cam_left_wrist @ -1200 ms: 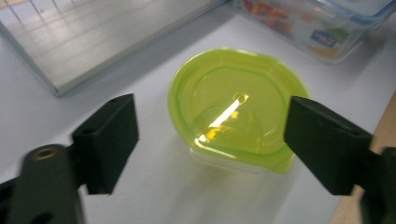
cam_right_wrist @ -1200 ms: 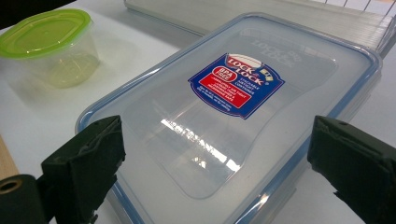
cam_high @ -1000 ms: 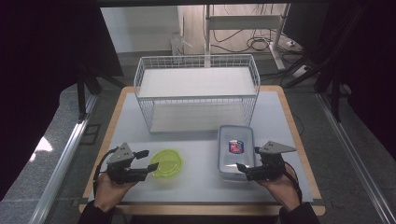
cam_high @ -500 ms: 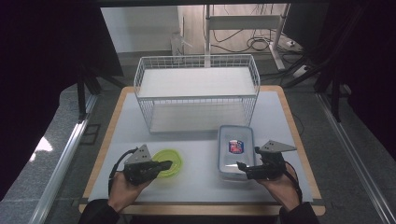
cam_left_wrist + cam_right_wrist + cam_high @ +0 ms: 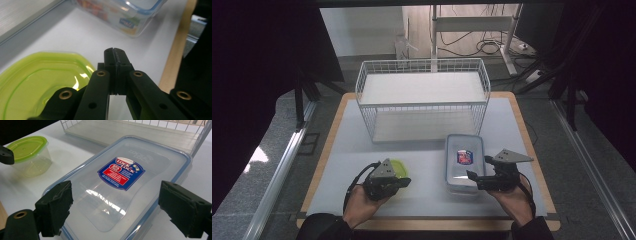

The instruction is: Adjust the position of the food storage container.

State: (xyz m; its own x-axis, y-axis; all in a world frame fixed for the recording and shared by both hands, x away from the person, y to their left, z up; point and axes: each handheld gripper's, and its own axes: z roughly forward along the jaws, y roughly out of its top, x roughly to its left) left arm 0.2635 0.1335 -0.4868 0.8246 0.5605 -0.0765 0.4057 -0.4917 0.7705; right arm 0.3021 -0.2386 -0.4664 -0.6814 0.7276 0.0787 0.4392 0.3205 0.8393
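Left gripper view first: the left gripper (image 5: 115, 51) has its two black jaws pressed flat together with nothing between them, tips hanging just over the near rim of the green lid (image 5: 37, 80), which spreads out to the left below them. Beyond the tips, across a strip of white tabletop (image 5: 82, 32), sits the clear rectangular box (image 5: 125, 17), with the wooden table edge (image 5: 175, 50) running down the right side.

Over to the right gripper view: the right gripper (image 5: 115, 210) is spread wide, one black pad low left, the other low right, and between them lies the clear lid of the rectangular box with its blue seal and a red-and-blue sticker (image 5: 121, 173). Neither pad can be seen touching the box. Off at upper left stands the small tub (image 5: 31, 156), clear-walled, green-lidded, well apart from the box.

High view: the person's left hand (image 5: 362, 202) holds the left gripper at the tub, which is half hidden beneath it, and the right hand (image 5: 512, 197) holds the right gripper at the near right corner of the box. Behind both, toward the far side of the tabletop, stands a white wire basket (image 5: 422, 100), open at the top.
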